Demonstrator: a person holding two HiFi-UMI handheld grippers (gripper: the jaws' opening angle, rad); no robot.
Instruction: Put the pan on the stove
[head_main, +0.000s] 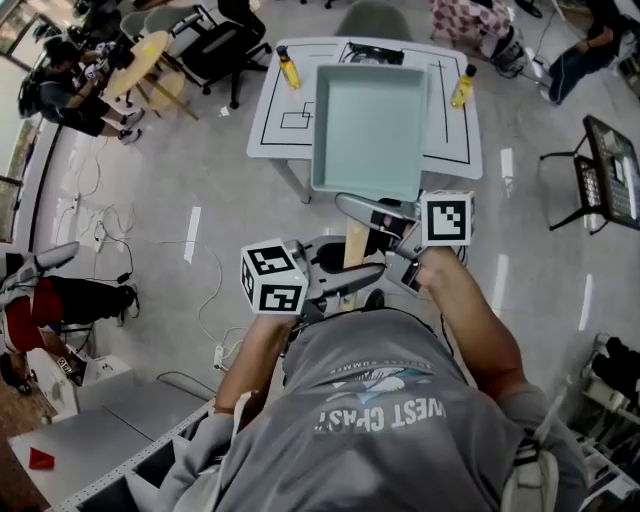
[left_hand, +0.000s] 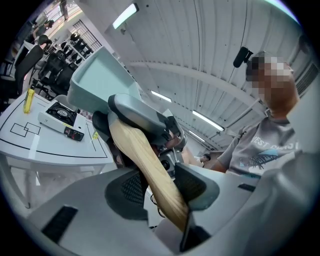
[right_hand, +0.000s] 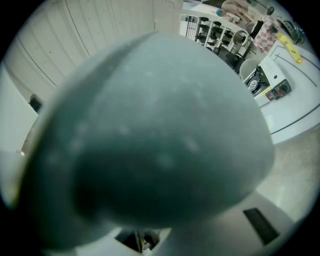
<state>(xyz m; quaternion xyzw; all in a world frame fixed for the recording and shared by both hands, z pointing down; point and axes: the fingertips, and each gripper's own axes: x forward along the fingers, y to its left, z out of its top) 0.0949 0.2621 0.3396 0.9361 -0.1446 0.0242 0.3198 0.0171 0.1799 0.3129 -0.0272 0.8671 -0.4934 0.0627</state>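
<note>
A square pale green pan (head_main: 366, 128) with a wooden handle (head_main: 355, 243) hangs in the air over the near edge of the white table (head_main: 455, 150). My left gripper (head_main: 340, 282) is shut on the wooden handle (left_hand: 152, 167), which runs up between its pads (left_hand: 194, 184). My right gripper (head_main: 388, 222) is shut on the grey neck of the handle, and that neck (right_hand: 150, 145) fills the right gripper view as a blur. The stove (head_main: 376, 52) sits at the table's far side, partly hidden by the pan. It also shows as the stove (left_hand: 57, 114) and the stove (right_hand: 268, 82).
Two yellow bottles (head_main: 288, 68) (head_main: 463, 86) stand on the table, which has black lines drawn on it. Office chairs (head_main: 215, 45) and seated people (head_main: 70, 95) are beyond it. Cables (head_main: 120, 225) lie on the floor at the left. A black rack (head_main: 610, 170) stands at the right.
</note>
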